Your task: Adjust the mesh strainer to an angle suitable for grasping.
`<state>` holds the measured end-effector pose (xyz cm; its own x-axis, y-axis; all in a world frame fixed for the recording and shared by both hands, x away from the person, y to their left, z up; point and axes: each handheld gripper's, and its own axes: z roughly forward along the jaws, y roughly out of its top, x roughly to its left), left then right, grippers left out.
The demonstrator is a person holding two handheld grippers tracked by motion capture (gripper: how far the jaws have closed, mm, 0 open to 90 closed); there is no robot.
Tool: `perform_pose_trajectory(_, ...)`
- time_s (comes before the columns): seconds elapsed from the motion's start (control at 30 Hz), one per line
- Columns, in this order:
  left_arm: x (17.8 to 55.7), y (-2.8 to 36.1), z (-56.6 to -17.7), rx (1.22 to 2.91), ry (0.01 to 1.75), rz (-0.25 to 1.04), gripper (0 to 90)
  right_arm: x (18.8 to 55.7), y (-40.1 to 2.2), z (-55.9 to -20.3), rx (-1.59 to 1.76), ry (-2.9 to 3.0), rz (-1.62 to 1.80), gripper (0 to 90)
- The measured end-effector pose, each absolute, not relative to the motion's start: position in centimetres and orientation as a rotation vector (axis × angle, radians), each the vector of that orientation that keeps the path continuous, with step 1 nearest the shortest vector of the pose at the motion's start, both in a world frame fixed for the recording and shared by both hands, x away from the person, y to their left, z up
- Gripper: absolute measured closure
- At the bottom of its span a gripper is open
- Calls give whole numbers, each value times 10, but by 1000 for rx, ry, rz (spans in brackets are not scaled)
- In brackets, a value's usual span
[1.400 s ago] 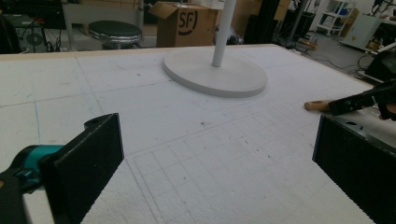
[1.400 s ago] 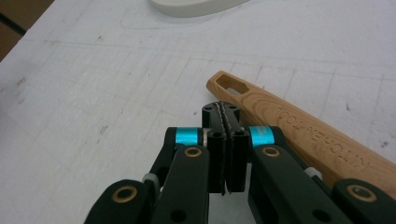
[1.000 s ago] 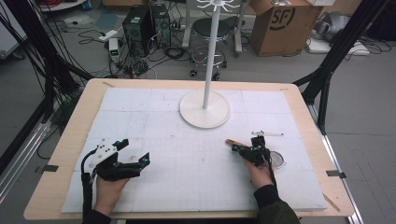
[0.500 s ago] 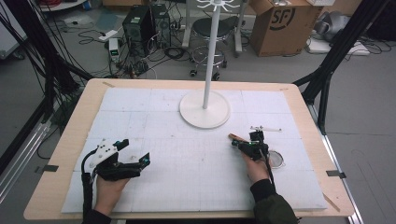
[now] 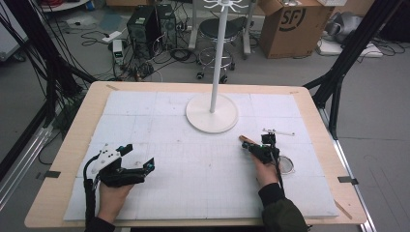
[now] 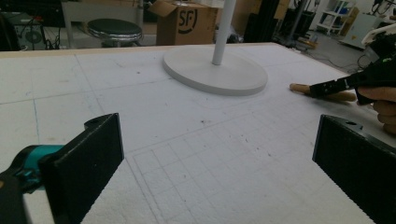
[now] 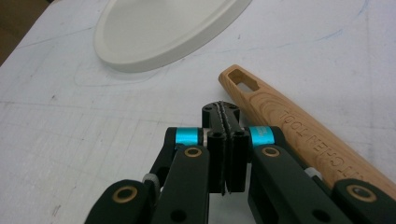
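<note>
My left gripper (image 5: 140,156) rests on the white mat at the near left, its jaws wide open (image 6: 215,154) with bare mat between them. My right gripper (image 5: 252,146) lies low over the mat at the right. Its jaws are shut together (image 7: 226,112) with nothing between them. A wooden handle (image 7: 289,126) with a slot at its end and stamped letters lies on the mat just beside the jaws, on their right in the right gripper view. In the high view the handle (image 5: 243,139) pokes out past the gripper, and a small round mesh sieve (image 5: 286,165) sits by the hand.
A white stand with a round base (image 5: 211,116) and a tall pole (image 5: 218,53) stands at the middle far side of the mat (image 5: 193,183). A small white rod (image 5: 279,131) lies beyond the right hand. Wooden table edges (image 5: 72,145) border the mat.
The right hand and its gripper have edged slightly away from the person, and the handle tip sits a little farther out. The left gripper has kept still.
</note>
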<state>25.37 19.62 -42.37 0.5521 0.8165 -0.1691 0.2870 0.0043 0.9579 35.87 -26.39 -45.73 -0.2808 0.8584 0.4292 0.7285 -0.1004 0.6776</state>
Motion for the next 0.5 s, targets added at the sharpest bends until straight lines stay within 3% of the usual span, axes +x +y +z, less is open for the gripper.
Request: perform_pose_trajectory(0.5, 253, 197, -423, 1552, 970, 539, 25, 375, -266, -458, 1844, 1957, 1318, 897)
